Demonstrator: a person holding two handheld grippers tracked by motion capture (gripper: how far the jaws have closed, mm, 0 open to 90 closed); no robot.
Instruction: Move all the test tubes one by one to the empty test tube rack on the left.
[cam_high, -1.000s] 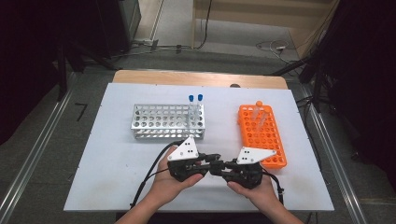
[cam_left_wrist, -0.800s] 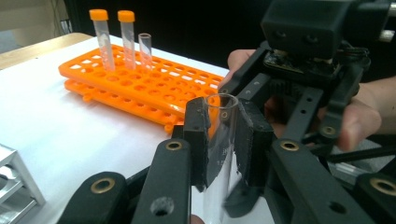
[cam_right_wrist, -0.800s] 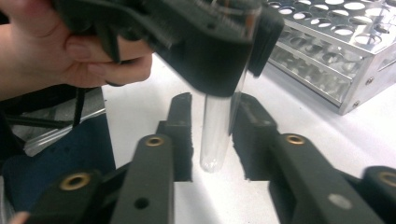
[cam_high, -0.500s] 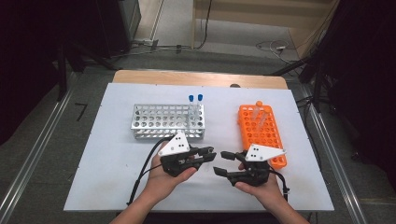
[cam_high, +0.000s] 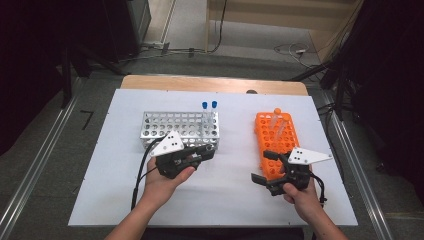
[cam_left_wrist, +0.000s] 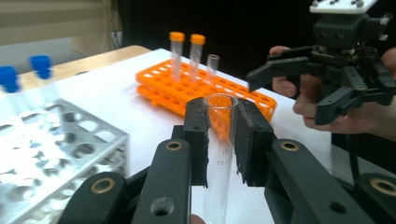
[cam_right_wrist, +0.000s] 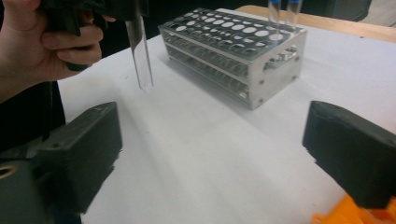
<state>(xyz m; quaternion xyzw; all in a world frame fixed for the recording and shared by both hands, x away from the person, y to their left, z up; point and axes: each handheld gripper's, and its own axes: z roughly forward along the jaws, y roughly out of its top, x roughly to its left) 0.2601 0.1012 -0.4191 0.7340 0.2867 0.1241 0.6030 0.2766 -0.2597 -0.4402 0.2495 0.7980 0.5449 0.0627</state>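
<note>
My left gripper (cam_left_wrist: 220, 109) is shut on a clear uncapped test tube (cam_left_wrist: 218, 149), held upright between its pads. In the high view the left gripper (cam_high: 207, 152) hovers just in front of the silver metal rack (cam_high: 180, 127). My right gripper (cam_high: 261, 166) is beside the near end of the orange rack (cam_high: 277, 140). Its jaws have just been opening and now stand wide with nothing between them (cam_right_wrist: 210, 140). From the right gripper view the held tube (cam_right_wrist: 140, 51) hangs over the white tabletop, left of the metal rack (cam_right_wrist: 233, 51).
Two blue-capped tubes (cam_high: 209, 107) stand at the metal rack's far right end. The orange rack (cam_left_wrist: 205, 91) holds two orange-capped tubes (cam_left_wrist: 184, 51) and an open one (cam_left_wrist: 212, 65). The white table (cam_high: 230, 200) lies bare between the hands.
The two grippers were tip to tip at the table's middle. They have drawn apart, the left going left with the tube, the right going right with its jaws opening wide.
</note>
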